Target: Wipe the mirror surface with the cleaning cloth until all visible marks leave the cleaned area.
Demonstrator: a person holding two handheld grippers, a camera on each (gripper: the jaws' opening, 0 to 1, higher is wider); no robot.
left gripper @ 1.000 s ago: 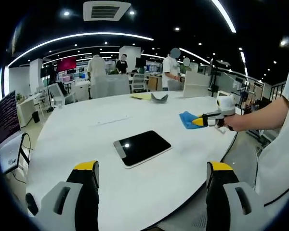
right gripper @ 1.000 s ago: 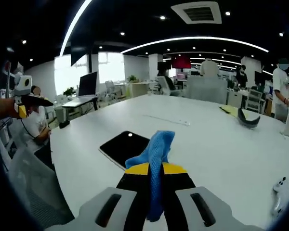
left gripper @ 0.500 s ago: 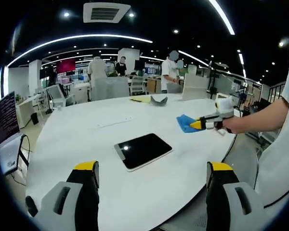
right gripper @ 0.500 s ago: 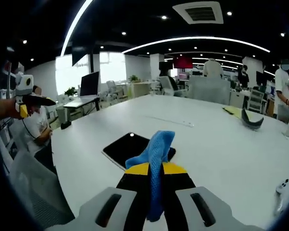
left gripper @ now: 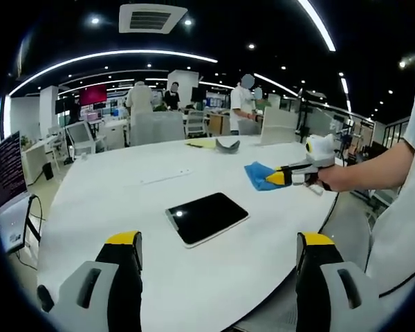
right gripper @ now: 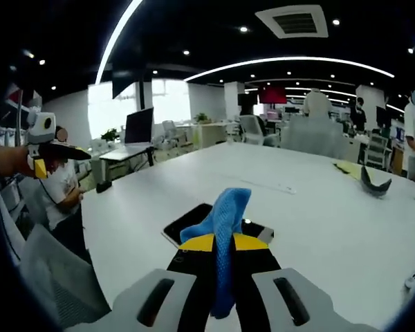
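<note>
A dark rectangular mirror [left gripper: 207,217] lies flat on the white table [left gripper: 124,207], ahead of my left gripper [left gripper: 218,250], whose jaws stand wide apart with nothing between them. My right gripper [left gripper: 283,176] reaches in from the right above the table, shut on a blue cleaning cloth [left gripper: 257,174]. In the right gripper view the cloth [right gripper: 223,221] hangs pinched between the closed jaws of the right gripper [right gripper: 223,243], with the mirror [right gripper: 194,223] partly hidden behind it. The left gripper [right gripper: 45,155] shows at the far left there.
A dark curved object [left gripper: 227,143] and a yellow sheet [left gripper: 202,143] lie at the table's far side. A thin strip [left gripper: 164,176] lies on the table. A laptop [left gripper: 7,181] stands at the left. Several people and office chairs stand behind the table.
My right gripper has carried the cloth leftward over the table, closer to the mirror. The left gripper stays open.
</note>
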